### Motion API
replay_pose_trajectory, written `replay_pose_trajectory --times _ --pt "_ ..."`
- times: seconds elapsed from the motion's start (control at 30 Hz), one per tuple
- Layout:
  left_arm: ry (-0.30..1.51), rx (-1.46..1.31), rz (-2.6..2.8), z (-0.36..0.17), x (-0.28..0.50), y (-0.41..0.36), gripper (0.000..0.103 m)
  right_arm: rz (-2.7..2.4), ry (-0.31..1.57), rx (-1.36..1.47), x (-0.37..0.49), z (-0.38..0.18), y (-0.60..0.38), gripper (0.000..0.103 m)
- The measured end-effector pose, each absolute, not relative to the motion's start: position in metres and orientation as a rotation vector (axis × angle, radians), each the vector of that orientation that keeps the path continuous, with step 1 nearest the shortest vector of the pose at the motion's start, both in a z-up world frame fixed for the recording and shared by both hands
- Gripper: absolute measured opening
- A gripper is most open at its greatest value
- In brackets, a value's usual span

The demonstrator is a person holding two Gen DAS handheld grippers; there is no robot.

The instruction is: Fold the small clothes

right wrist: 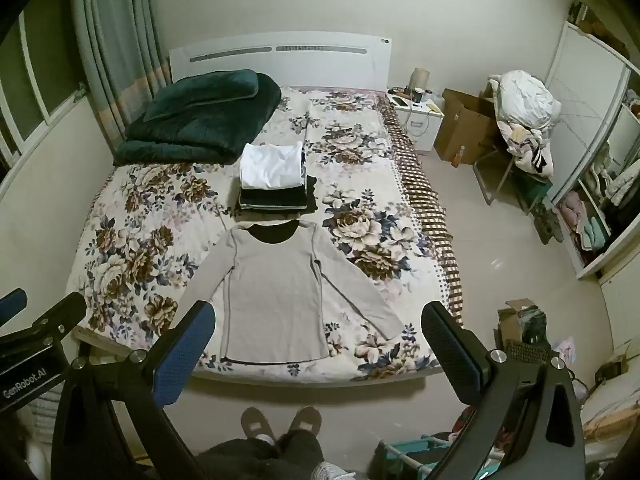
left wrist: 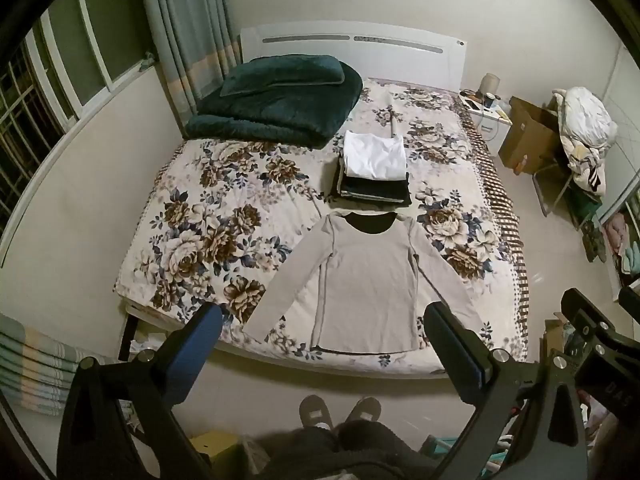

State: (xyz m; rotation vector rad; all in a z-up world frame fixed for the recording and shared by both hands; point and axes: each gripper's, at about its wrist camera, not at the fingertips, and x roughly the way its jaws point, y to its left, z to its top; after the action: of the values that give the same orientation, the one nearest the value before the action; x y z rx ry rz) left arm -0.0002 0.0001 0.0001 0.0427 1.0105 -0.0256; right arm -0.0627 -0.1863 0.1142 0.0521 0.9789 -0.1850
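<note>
A grey long-sleeved top (left wrist: pixel 366 280) lies flat on the flowered bed (left wrist: pixel 192 240), sleeves spread, hem at the near edge; it also shows in the right wrist view (right wrist: pixel 276 292). Behind its collar stands a stack of folded clothes (left wrist: pixel 374 172) with a white one on top, also seen in the right wrist view (right wrist: pixel 274 180). My left gripper (left wrist: pixel 324 320) is open and empty, held high in front of the bed's foot. My right gripper (right wrist: pixel 318 320) is open and empty too, beside the left one.
A folded dark green quilt (left wrist: pixel 276 100) lies at the bed's head on the left. A nightstand (right wrist: pixel 416 120), a cardboard box (right wrist: pixel 460 128) and a chair with laundry (right wrist: pixel 524 128) stand right of the bed. A wardrobe (right wrist: pixel 592 200) is at far right. My slippered feet (left wrist: pixel 340 412) are on the floor.
</note>
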Motion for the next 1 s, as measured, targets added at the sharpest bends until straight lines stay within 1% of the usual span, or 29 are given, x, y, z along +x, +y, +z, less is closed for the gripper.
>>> replay_pose_trajectory --times 0.87,1.0 --pt "1.002 0.037 -0.027 0.0 0.0 0.0 0.103 -0.177 0.967 0.051 -0.07 0.117 -0.185 0.103" --pt "1.001 0.036 -0.027 0.001 0.0 0.0 0.103 -0.178 0.965 0.051 -0.067 0.128 -0.18 0.103"
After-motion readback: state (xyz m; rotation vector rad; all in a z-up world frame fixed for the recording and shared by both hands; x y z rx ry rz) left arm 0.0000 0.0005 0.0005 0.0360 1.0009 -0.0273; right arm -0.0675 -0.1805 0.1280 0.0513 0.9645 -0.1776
